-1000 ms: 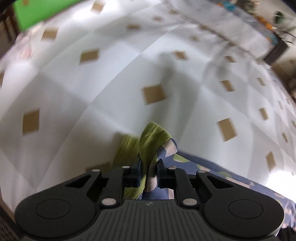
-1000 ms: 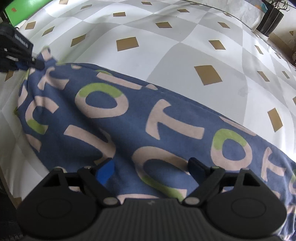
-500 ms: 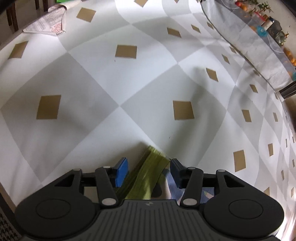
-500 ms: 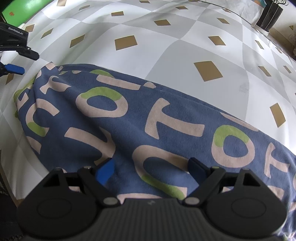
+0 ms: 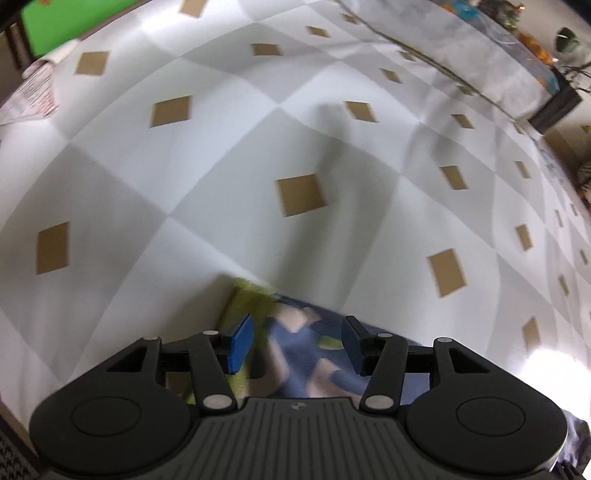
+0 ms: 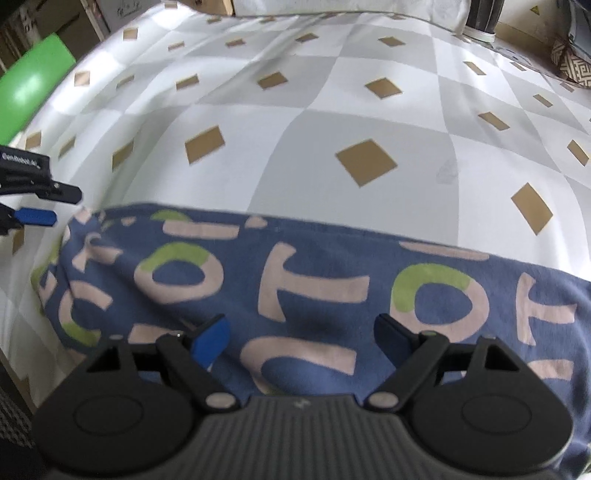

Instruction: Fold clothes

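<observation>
From the left wrist view, the left gripper (image 5: 297, 343) points down at one end of the cloth (image 5: 295, 343), a blue piece with pink and green letters and a green edge. It lies flat on the bed sheet (image 5: 184, 184), which is white and grey with little brown squares. The jaws have just been opening, and now they stand partly apart with the cloth end lying under the gap; the blue pads (image 5: 240, 343) do not press on it. I think the jaws stand off the cloth so this end can rest where it lies. This picture is blurry, so the letters are hard to read, and the black body of the gripper hides most of the cloth. A green thing (image 5: 74, 22) and some paper (image 5: 33, 92) sit at the far left edge, too smeared to name. From the right wrist view, the right gripper (image 6: 301, 338) hangs over the long middle of the cloth (image 6: 295, 280) with its jaws wide apart and nothing squeezed between them. It looks ready to pick a new spot to grab for the next fold. The left gripper (image 6: 44, 205) pokes in at the left edge, just beside the cloth end. The near side of the cloth is hidden under the gripper, and its right end runs out of the picture, so I cannot tell what kind of clothing it is.
</observation>
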`<state>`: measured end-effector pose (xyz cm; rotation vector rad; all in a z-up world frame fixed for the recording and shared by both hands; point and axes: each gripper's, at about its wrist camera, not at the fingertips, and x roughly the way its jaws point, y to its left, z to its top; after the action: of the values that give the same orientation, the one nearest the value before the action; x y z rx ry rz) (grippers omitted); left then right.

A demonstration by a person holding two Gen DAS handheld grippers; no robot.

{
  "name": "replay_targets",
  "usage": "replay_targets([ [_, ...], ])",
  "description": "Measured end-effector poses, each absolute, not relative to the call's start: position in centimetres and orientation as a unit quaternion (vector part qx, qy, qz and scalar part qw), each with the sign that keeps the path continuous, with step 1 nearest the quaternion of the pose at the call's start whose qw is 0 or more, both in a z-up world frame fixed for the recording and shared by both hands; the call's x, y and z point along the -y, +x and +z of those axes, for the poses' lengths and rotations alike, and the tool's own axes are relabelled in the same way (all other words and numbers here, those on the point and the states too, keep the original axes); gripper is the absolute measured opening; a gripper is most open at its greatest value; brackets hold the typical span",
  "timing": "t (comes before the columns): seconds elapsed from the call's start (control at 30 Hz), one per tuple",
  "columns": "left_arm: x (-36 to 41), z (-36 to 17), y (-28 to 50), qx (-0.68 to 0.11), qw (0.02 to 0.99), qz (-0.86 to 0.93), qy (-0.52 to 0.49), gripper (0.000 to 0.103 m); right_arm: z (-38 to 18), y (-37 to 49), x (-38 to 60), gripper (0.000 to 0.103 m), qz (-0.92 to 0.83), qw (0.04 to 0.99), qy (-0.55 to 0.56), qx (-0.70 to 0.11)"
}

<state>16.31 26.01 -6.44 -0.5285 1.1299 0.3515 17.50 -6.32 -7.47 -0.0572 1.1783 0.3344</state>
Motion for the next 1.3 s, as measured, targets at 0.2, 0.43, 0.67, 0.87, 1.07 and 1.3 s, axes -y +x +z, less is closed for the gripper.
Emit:
replay_targets([
  [0.2,-22.7,-6.6,18.0,-0.551,0.808,0.099,-0.182,0.058,-7.0,18.3,7.1,0.082,0.206,0.813,-0.035,-0.544],
  [0.43,-22.4,-7.1,18.2,-0.562,0.805,0.074,-0.176,0.058,-6.9,19.3,7.9,0.078,0.232,0.812,-0.11,-0.525],
  [0.67,-23.0,-7.9,18.5,-0.566,0.796,0.077,-0.199,0.058,-7.9,20.4,7.3,0.077,0.211,0.81,-0.082,-0.541],
  [0.87,-23.1,-8.1,19.0,-0.57,0.794,0.047,-0.207,0.058,-7.7,20.1,5.9,0.078,0.225,0.798,-0.081,-0.553],
  [1.07,-22.2,-8.6,19.6,-0.58,0.794,0.024,-0.183,0.059,-8.0,20.0,5.5,0.078,0.228,0.792,-0.095,-0.558],
  [1.3,-20.8,-9.1,19.8,-0.591,0.792,0.017,-0.151,0.059,-8.1,20.6,6.2,0.078,0.217,0.805,-0.076,-0.547],
])
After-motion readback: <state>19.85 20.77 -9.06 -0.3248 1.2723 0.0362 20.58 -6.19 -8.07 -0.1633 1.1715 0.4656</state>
